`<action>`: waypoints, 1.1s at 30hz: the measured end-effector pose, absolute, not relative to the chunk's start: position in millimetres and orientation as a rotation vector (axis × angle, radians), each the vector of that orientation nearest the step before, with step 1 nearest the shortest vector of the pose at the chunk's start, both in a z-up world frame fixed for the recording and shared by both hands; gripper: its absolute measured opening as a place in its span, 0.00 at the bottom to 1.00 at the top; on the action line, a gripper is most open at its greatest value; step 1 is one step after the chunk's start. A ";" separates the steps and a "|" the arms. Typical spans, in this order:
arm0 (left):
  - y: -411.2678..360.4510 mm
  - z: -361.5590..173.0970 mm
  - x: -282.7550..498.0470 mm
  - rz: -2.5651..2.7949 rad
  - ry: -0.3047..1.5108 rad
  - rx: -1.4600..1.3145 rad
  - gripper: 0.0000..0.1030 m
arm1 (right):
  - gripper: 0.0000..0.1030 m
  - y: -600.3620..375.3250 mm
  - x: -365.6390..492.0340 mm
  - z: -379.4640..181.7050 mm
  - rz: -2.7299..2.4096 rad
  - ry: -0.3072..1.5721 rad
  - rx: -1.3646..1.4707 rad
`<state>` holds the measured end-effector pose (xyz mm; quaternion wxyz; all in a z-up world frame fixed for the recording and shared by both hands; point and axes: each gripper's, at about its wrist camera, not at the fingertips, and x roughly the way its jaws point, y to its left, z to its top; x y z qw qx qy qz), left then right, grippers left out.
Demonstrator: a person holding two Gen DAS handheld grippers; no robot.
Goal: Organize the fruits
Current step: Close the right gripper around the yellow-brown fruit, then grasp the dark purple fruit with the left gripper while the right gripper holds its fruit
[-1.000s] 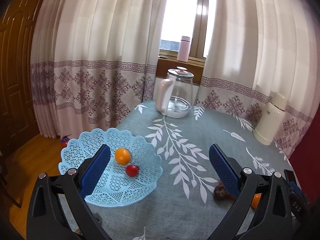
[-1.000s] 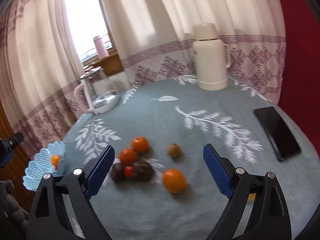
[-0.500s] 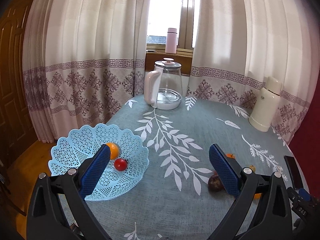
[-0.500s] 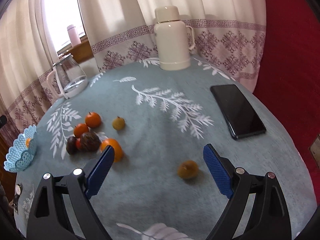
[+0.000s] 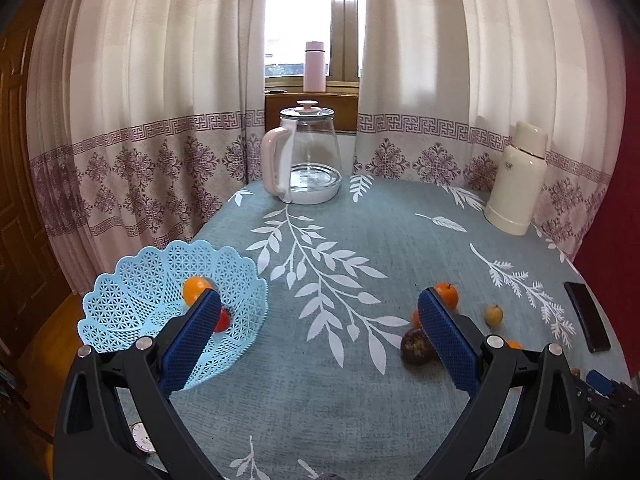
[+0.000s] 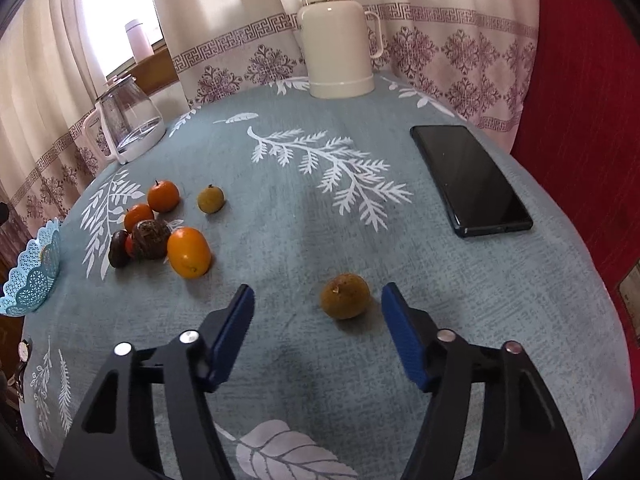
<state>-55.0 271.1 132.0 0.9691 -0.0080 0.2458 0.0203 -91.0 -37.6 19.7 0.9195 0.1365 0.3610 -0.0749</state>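
One basket [image 5: 120, 304], two fruits inside, seven fruits on the bench [image 6: 304, 240], one kettle [image 5: 304, 156], one thermos [image 6: 340, 32], one phone [image 6: 472, 180], one bottle [image 5: 315, 66].

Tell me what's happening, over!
Both grippers open, empty. Right gripper lined up on brown fruit, not touching. Basket holds two fruits. Nothing in the way.

your left gripper [image 5: 318, 322] hangs wide apart over the tablecloth [image 5: 360, 240], empty. the blue basket [image 5: 132, 304] by its left finger holds an orange [image 5: 194, 287] and a small red fruit [image 5: 223, 320]. a dark fruit [image 5: 416, 346] and a tangerine [image 5: 447, 294] lie by the right finger.
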 end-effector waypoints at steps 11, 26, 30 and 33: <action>269.9 126.6 -52.3 0.042 0.510 -0.009 0.97 | 0.42 -43.3 -77.8 11.4 -0.182 0.793 0.268; 269.3 103.4 -36.8 -0.002 0.603 -0.054 0.97 | 0.27 -47.3 -72.9 15.3 -0.179 0.792 0.260; 259.6 92.7 -32.8 -0.003 0.614 -0.020 0.97 | 0.27 -48.7 -70.7 20.3 -0.164 0.768 0.273; 247.4 81.7 -27.7 -0.037 0.636 0.003 0.97 | 0.27 -49.5 -67.0 24.9 -0.147 0.751 0.284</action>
